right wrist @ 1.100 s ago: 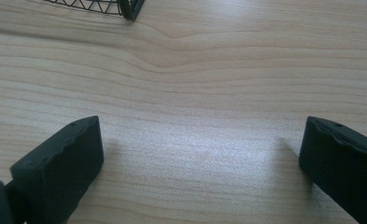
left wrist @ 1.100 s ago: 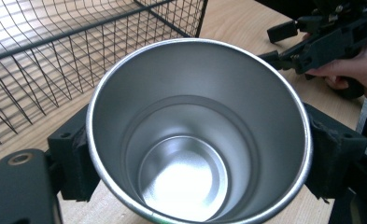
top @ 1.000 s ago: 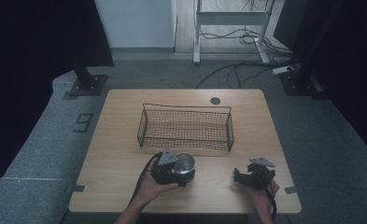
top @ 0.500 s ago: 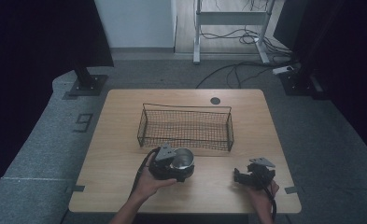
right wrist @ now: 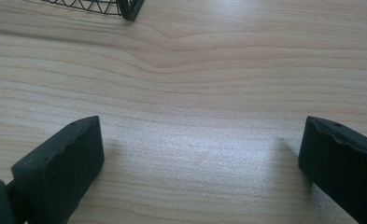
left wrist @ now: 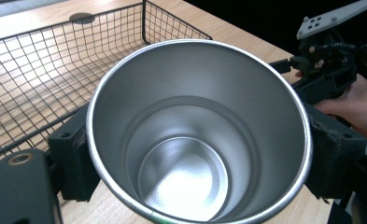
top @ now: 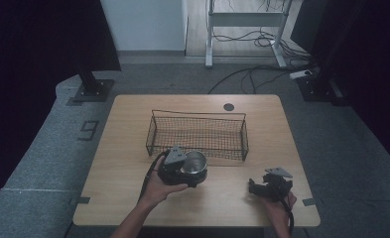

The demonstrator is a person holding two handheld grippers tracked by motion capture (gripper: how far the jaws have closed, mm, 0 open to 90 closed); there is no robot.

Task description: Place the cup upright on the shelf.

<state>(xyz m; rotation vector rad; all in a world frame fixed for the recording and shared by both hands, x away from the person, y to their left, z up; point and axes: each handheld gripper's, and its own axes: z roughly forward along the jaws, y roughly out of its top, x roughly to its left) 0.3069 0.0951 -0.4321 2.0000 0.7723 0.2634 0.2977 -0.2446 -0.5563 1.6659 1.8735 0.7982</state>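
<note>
Left gripper view: left claw [left wrist: 195, 158] grips empty steel cup [left wrist: 190, 177] beside wire basket [left wrist: 41, 74].

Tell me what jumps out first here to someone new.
The shiny metal cup stands out: clamped between the jaws of the left tool, mouth open to the camera, empty, near the table's front edge. Just behind it sits an empty black wire basket at mid-table. The right tool rests at the front right, jaws wide apart over bare wood.
</note>
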